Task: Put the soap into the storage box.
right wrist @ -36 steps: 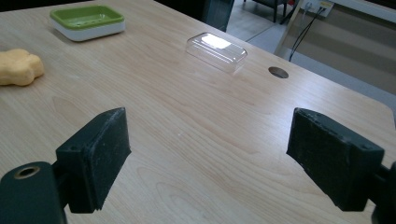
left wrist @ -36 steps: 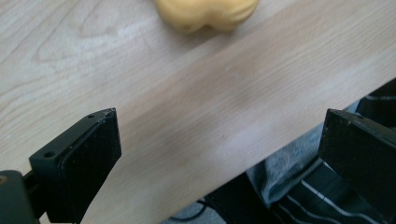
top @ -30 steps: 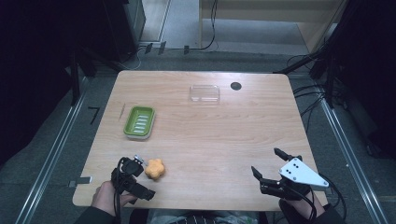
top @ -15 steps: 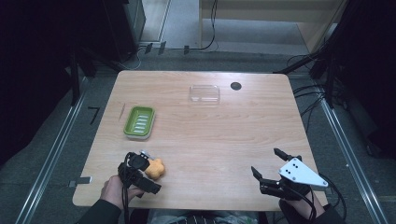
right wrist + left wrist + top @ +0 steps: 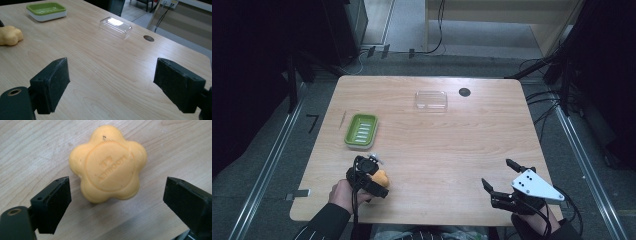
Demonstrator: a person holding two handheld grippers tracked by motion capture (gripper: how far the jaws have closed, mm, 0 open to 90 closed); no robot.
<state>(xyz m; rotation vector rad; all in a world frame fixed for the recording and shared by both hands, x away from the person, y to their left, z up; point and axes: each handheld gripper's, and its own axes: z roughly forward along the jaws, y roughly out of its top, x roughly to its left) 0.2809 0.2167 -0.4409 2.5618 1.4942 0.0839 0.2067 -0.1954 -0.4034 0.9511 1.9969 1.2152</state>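
We read the pick-up as barely begun: left gripper (image 5: 117, 195) jaws, just closing, straddle the orange soap (image 5: 108, 164) without touching; right gripper (image 5: 112, 87) idles open; green dish (image 5: 361, 131) awaits.

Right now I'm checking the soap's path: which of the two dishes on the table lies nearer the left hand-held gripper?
The green soap dish, just beyond the left hand-held gripper. The clear plastic dish lies farther off, near the far edge.

Pale wood-grain bench (image 5: 462, 150) with a round cable hole (image 5: 464, 92) near its far edge, grey floor (image 5: 272, 165) around it, metal floor rails (image 5: 267, 160) on both sides, black cables (image 5: 542, 100) trailing, light wooden cabinet (image 5: 502, 20) beyond, dark surroundings
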